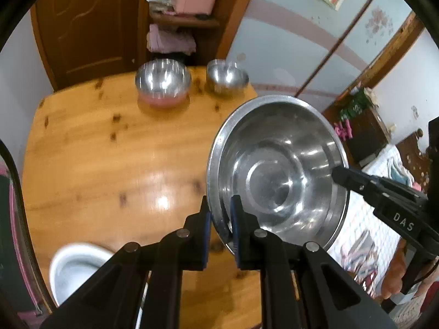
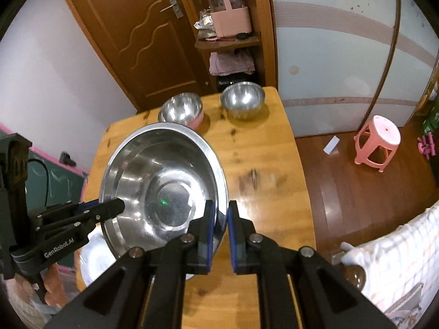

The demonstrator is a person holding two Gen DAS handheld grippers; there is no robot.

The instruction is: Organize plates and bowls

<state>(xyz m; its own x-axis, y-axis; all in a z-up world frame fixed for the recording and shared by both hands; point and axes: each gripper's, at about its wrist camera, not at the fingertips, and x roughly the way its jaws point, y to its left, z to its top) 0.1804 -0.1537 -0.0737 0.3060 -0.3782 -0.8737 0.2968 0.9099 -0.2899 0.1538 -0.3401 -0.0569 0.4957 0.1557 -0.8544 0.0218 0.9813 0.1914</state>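
Both grippers hold a large steel basin [image 1: 277, 172] above the wooden table [image 1: 109, 150]. My left gripper [image 1: 221, 219] is shut on its left rim. My right gripper [image 2: 221, 224] is shut on its right rim; the basin [image 2: 162, 189] fills the middle of the right wrist view. Each gripper shows in the other's view, clamped on the far rim. Two small steel bowls stand at the table's far edge, one with a pink base [image 1: 163, 82] and one plain [image 1: 226, 78]. A white plate [image 1: 74, 266] lies under the left gripper, near the front edge.
A wooden door [image 2: 142, 44] and shelf with pink items [image 2: 230, 22] stand behind the table. A pink plastic stool [image 2: 377, 142] is on the floor to the right. A bed with a patterned cover [image 2: 397, 260] is at the right.
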